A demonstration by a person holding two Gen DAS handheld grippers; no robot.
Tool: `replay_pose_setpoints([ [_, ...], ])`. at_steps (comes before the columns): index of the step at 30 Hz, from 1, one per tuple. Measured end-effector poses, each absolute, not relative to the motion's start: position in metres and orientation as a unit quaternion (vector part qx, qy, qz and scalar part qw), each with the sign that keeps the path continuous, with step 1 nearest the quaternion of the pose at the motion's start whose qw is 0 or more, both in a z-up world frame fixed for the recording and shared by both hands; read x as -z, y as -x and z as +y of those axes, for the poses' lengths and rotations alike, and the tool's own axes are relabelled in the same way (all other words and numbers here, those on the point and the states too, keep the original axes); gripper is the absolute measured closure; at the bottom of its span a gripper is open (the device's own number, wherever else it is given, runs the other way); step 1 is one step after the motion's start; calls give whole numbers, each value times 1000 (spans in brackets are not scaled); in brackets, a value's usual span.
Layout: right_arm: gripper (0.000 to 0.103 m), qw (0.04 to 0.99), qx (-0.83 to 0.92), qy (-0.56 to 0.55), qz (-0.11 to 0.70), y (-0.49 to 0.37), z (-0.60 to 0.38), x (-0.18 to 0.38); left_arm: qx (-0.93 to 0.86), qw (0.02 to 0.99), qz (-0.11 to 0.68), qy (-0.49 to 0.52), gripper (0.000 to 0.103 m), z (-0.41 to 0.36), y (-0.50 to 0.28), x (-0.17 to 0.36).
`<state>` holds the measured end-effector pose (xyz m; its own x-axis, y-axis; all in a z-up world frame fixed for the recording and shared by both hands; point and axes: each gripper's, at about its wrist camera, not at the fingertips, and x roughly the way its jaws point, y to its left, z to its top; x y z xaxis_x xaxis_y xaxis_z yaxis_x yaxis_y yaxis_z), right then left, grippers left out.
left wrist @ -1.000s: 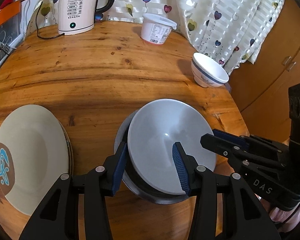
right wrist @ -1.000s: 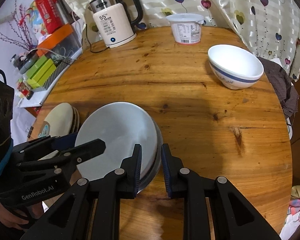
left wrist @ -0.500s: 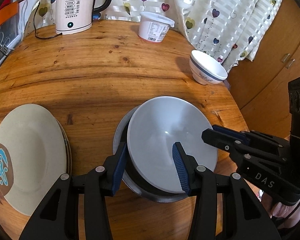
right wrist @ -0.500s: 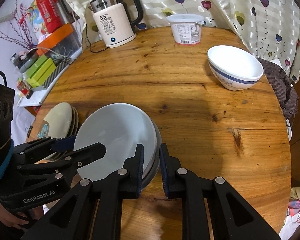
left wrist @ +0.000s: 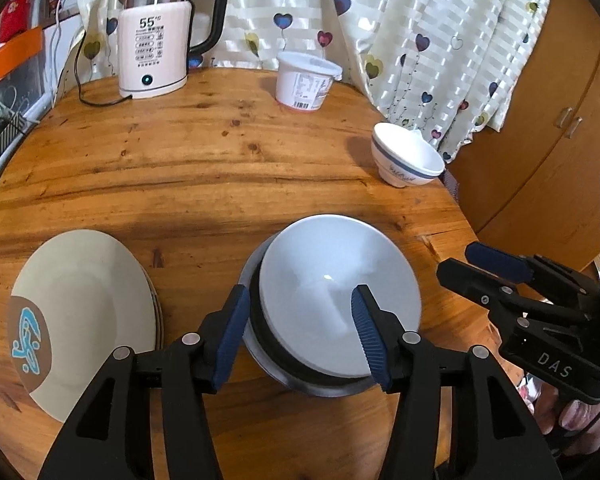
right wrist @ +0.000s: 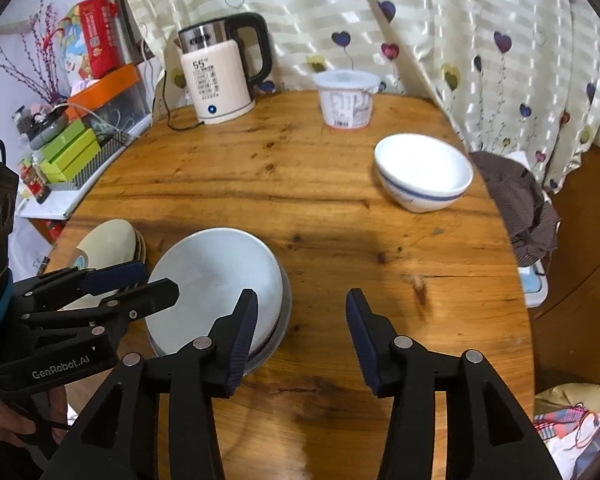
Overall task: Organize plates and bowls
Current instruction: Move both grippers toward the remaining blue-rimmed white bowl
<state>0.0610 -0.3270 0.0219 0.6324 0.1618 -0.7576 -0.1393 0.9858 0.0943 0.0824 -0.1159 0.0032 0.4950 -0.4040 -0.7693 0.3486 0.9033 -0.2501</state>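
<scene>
Your left tongs (left wrist: 300,332) stand over the near edge of the grey plate (left wrist: 336,300), one pad outside its left rim and the other above its inside. The jaws are opening and the pads do not press on the rim. This grey plate lies on top of a second grey dish (left wrist: 320,388), which has a darker rim, and both rest on the round wooden counter (left wrist: 204,168). Nothing is in the top plate.

Your right tongs (right wrist: 300,340) are beside the same stack on its right side. Their jaws are also opening, already quite wide, and between them you see only bare wood.

At the left edge of the counter there is a stack of cream plates (left wrist: 80,312); the top one has a brown patch with a blue drawing. Near the far right edge there is a white bowl with a blue band (right wrist: 422,174), apparently two nested together, and it is empty inside. Behind it stands a white tub (right wrist: 346,98) with its lid on, so you cannot see the contents. An electric kettle (right wrist: 220,76) stands at the back, near the curtain.
</scene>
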Motion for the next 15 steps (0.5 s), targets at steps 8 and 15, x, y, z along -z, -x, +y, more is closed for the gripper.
replay_pose_setpoints([
  [8, 39, 916, -67, -4, 395, -43, -335, -35, 231, 873, 431, 15, 41, -126, -70, -17],
  [15, 31, 925, -58, 0, 376, -31, -341, -46, 239, 878, 415, -6, 40, -139, -64, -27],
])
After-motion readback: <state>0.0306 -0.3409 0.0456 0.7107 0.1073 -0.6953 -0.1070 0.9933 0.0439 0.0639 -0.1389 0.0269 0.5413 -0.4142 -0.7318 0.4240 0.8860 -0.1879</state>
